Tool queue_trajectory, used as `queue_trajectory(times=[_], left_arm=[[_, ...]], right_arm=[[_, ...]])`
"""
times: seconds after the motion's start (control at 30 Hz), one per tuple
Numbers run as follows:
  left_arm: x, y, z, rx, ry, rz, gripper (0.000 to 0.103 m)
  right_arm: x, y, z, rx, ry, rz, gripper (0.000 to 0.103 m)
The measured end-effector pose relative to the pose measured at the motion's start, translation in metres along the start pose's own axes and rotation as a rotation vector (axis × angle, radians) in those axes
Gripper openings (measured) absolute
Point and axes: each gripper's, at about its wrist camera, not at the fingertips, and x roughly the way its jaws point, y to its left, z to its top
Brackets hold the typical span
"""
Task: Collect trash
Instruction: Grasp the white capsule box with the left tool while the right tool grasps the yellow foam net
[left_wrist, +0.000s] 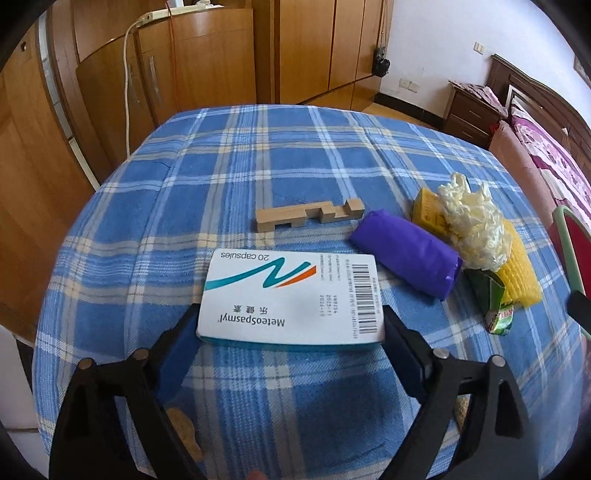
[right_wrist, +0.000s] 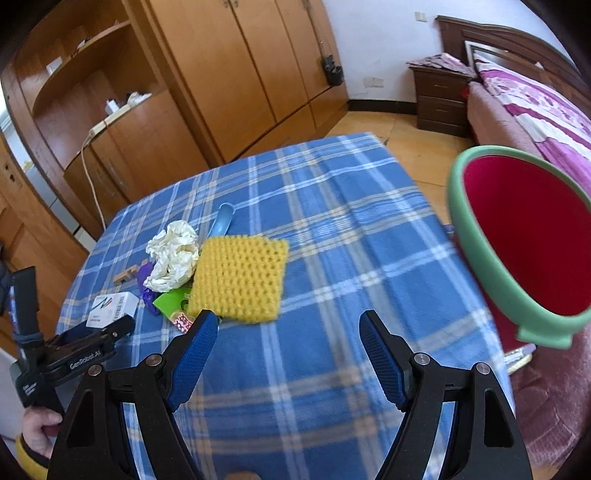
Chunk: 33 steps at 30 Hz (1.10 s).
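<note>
A white medicine box (left_wrist: 288, 295) lies flat on the blue plaid cloth (left_wrist: 258, 158). My left gripper (left_wrist: 291, 314) has its near end between the jaws, and both pads touch its sides. Right of it lie a purple packet (left_wrist: 406, 254), a crumpled cream plastic bag (left_wrist: 472, 225), a green wrapper (left_wrist: 495, 302) and a yellow crocheted pad (left_wrist: 517, 273). My right gripper (right_wrist: 288, 325) hangs open over bare cloth, just short of the crocheted pad (right_wrist: 238, 280), with nothing between its fingers. The cream bag (right_wrist: 173, 254), green wrapper (right_wrist: 171, 302) and medicine box (right_wrist: 110, 310) lie to its left.
A red bin with a green rim (right_wrist: 509, 151) stands off the table's right edge. A notched wooden block (left_wrist: 310, 218), a small yellow box (left_wrist: 428, 214) and a blue tube (right_wrist: 223, 219) also lie on the cloth. Wooden wardrobes are behind, a bed to the right.
</note>
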Motion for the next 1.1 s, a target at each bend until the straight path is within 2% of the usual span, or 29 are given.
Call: queue_trajectory(times=[0.3, 0.4, 0.47, 0.53, 0.57, 0.67, 0.87, 1.1], left_arm=[[-0.004, 0.005, 0.000, -0.030, -0.014, -0.038, 0.090], [-0.008, 0.002, 0.000, -0.026, -0.025, -0.050, 0.090], [-0.011, 0.001, 0.001, -0.020, -0.034, -0.056, 0.090], [-0.014, -0.002, 0.001, -0.018, -0.041, -0.064, 0.090], [-0.016, -0.004, 0.001, -0.017, -0.045, -0.070, 0.090], [-0.023, -0.007, 0.001, -0.016, -0.055, -0.083, 0.090], [-0.038, -0.018, 0.000, -0.004, -0.073, -0.110, 0.090], [-0.057, -0.035, -0.001, 0.023, -0.101, -0.143, 0.090]], right_arm=[[0.033, 0.014, 0.007, -0.009, 0.036, 0.031, 0.078], [0.041, 0.013, 0.008, 0.009, 0.054, 0.042, 0.060], [0.043, 0.013, 0.007, 0.015, 0.060, 0.049, 0.040], [0.043, 0.012, 0.007, 0.018, 0.062, 0.052, 0.027], [0.043, 0.010, 0.006, 0.028, 0.063, 0.062, 0.021], [0.038, 0.009, 0.004, 0.027, 0.044, 0.076, 0.011], [0.022, 0.002, 0.002, 0.047, 0.005, 0.097, 0.009], [-0.021, -0.006, 0.001, 0.055, -0.098, 0.093, 0.009]])
